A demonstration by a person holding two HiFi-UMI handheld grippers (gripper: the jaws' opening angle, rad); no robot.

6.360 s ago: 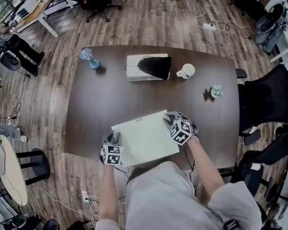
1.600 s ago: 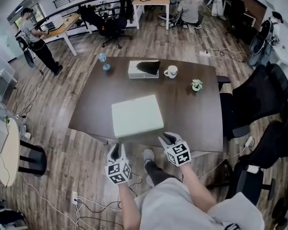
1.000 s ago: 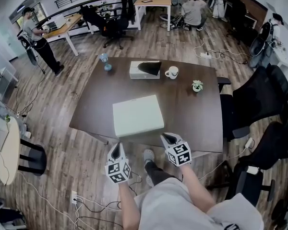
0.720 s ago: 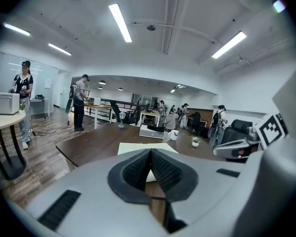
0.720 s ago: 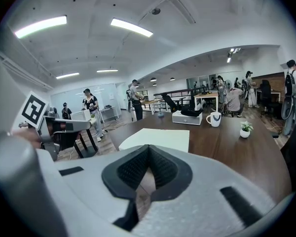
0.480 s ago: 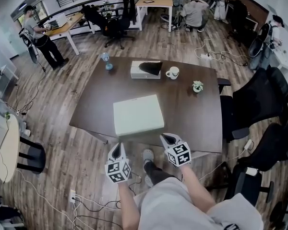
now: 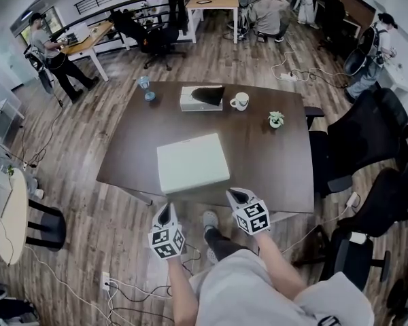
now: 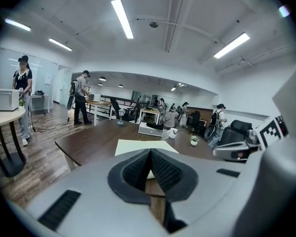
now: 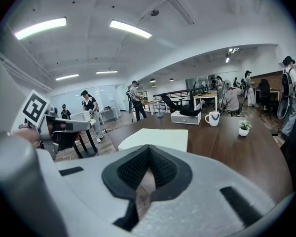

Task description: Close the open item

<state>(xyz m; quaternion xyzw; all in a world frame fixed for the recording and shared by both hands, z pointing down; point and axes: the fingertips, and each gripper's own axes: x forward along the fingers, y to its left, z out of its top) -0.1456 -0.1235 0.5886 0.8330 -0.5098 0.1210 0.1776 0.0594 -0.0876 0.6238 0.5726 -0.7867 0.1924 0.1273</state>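
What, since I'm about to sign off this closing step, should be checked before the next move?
1. Pale box lid lying flat, closed: ok.
2. Left gripper shut, nothing between its jaws: ok.
3. Right gripper shut, nothing between its jaws: ok.
4. Both grippers apart from the box, held off the near edge of the table: ok.
5. Lid latched: cannot tell.
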